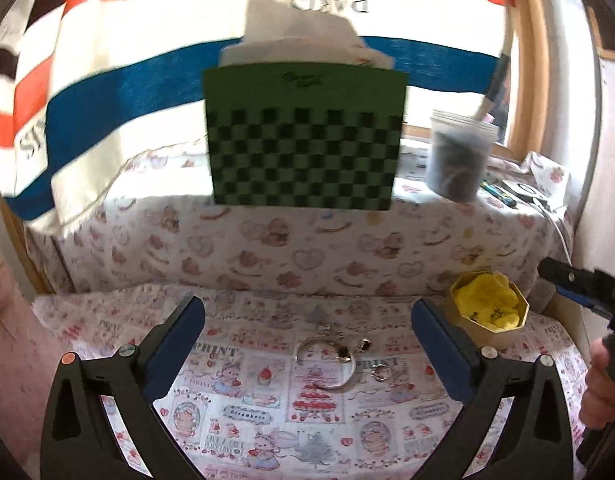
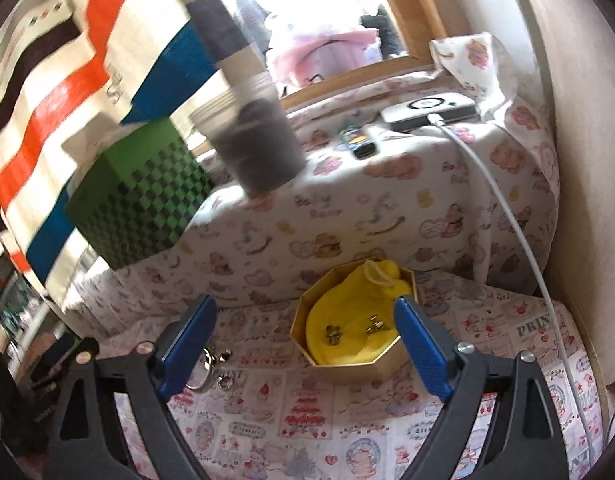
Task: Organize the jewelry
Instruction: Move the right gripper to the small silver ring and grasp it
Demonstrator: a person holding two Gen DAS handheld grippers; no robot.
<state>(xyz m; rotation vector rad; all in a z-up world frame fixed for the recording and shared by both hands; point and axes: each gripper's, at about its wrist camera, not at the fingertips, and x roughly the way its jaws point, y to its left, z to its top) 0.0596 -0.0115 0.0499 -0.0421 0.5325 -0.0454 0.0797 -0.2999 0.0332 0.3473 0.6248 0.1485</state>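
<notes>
Patterned cloth printed with bears and hearts covers the worktop [image 1: 267,412] and the raised ledge behind it, where a green checkered box [image 1: 305,140], a clear plastic cup [image 1: 459,156] of dark contents and a white device with its cable [image 2: 507,216] stand. Loose jewelry lies on the cloth in open view: a silver bangle [image 1: 327,364] with small dark-stoned pieces touching it, and a small ring [image 1: 378,372] just beside it. To the right sits an octagonal gold box [image 2: 347,364] lined with yellow cloth [image 2: 359,320], which already carries a few small pieces; judged from this layout, it serves as the collection point. The left hand-held gripper [image 1: 307,356] hangs over the bangle, fingers spread wide and released, nothing between them. The right hand-held gripper [image 2: 303,348] is likewise released and empty, aimed at the box rim. No object blocks the route from bangle to box; the cable runs near the box on the right and could snag.
</notes>
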